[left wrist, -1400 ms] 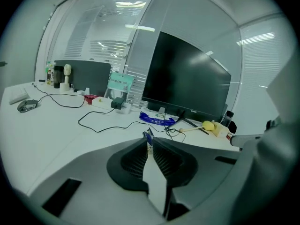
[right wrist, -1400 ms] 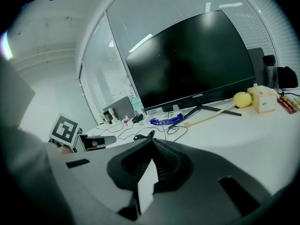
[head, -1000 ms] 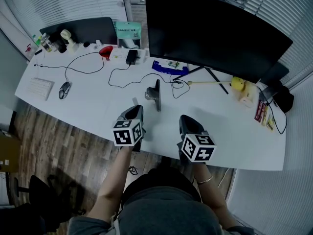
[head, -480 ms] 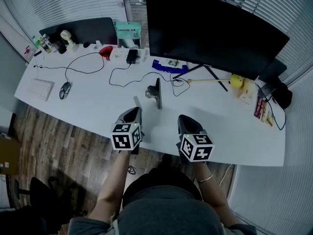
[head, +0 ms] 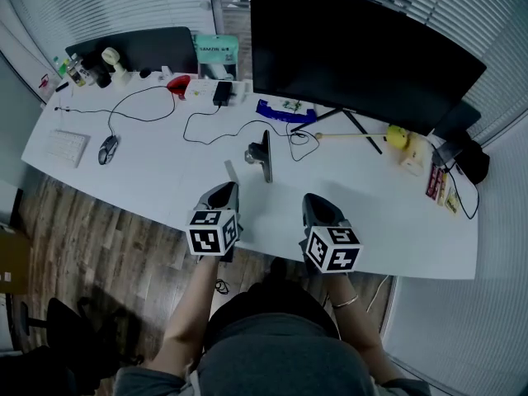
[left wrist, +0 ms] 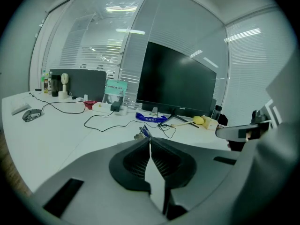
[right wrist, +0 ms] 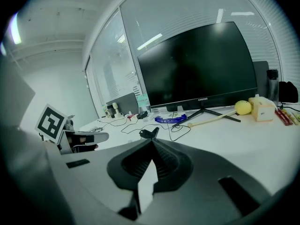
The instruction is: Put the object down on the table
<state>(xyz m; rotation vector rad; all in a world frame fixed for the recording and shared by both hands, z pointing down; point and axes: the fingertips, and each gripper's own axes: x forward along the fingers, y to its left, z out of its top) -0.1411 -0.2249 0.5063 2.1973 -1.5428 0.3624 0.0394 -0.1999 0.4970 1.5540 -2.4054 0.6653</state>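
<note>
Table (head: 165, 180), white, spans the head view, with a large dark monitor (head: 355, 52) standing at its 1 o'clock. Left gripper (head: 224, 191) and right gripper (head: 313, 200) are side by side over the near edge at 6 o'clock. Each has its jaws pressed together, with nothing between them. Small dark object (head: 262, 157) rests on the table at 12 o'clock from the grippers, beyond their tips and touching neither. A thin black cable (head: 206, 122) runs close by it. Mouse (head: 108, 149) lies at 9 o'clock. Yellow ball (head: 398, 137) lies at 3 o'clock, near the monitor's foot.
</note>
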